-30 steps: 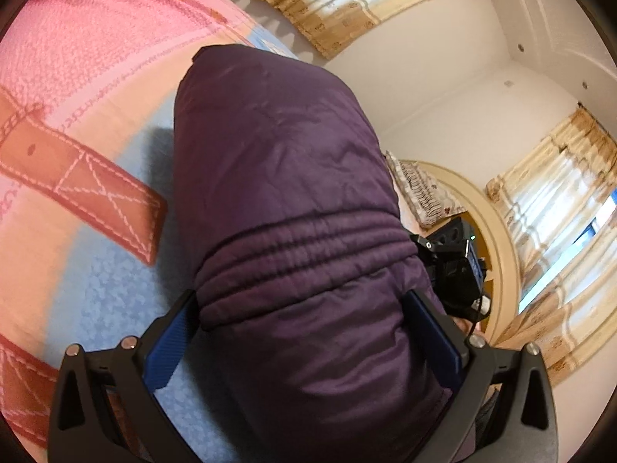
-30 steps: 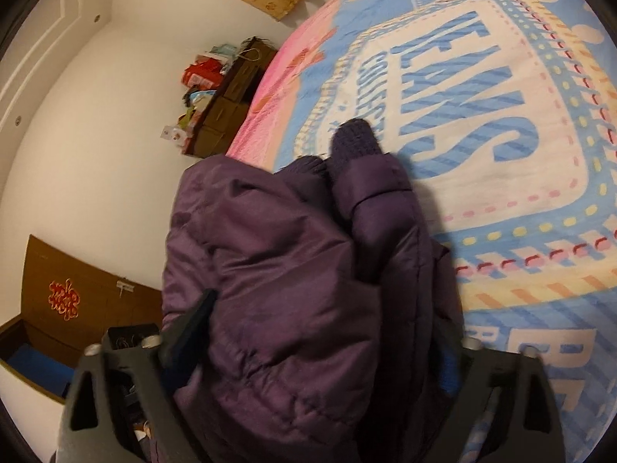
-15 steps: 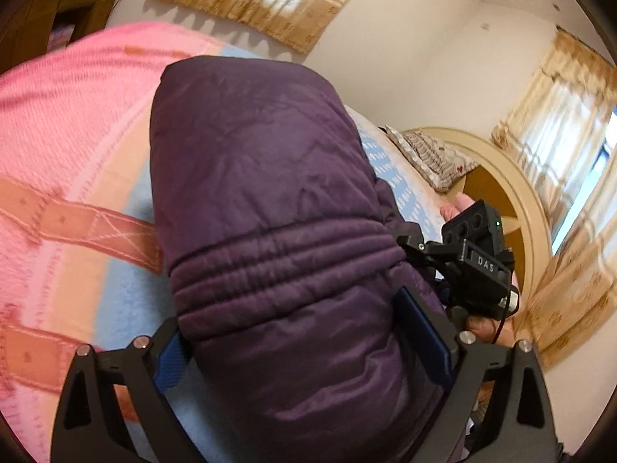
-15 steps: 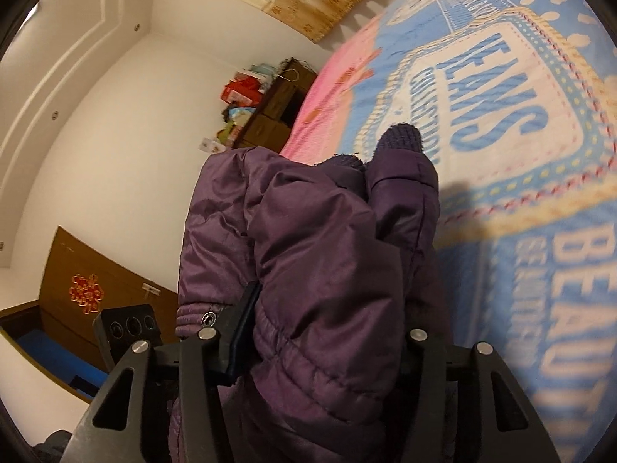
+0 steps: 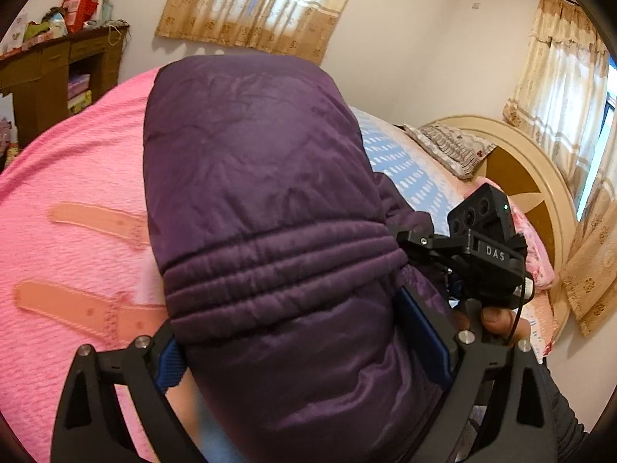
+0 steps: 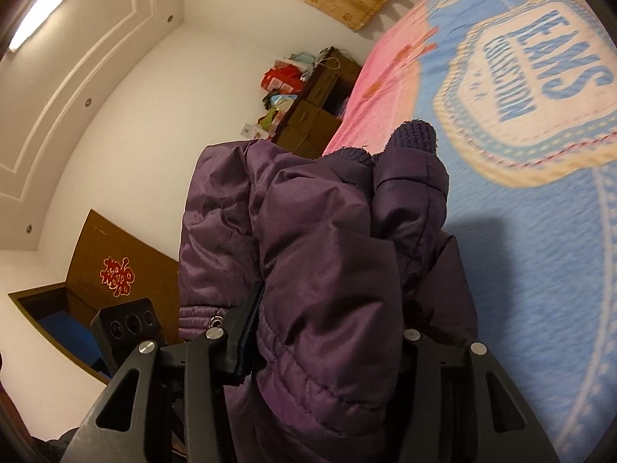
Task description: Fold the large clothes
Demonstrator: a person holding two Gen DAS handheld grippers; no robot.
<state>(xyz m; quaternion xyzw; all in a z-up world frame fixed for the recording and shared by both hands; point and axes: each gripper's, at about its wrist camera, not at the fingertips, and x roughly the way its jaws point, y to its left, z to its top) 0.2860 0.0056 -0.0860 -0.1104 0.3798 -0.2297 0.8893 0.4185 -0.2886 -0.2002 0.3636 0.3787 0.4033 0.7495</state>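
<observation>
The purple puffy jacket (image 5: 262,200) hangs above the bed (image 5: 69,200). The left tool (image 5: 304,351) pinches its stitched hem, and the right tool (image 6: 327,343) pinches a bunched-up part. The slippery fat cloth could slide out and flop down in a messy heap.

Soft daylight through the curtains (image 5: 254,4), strong fisheye bending, bedspread (image 6: 540,231) blurred.

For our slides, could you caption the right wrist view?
Right gripper clamps a bunched purple padded jacket above the printed bedspread.
</observation>
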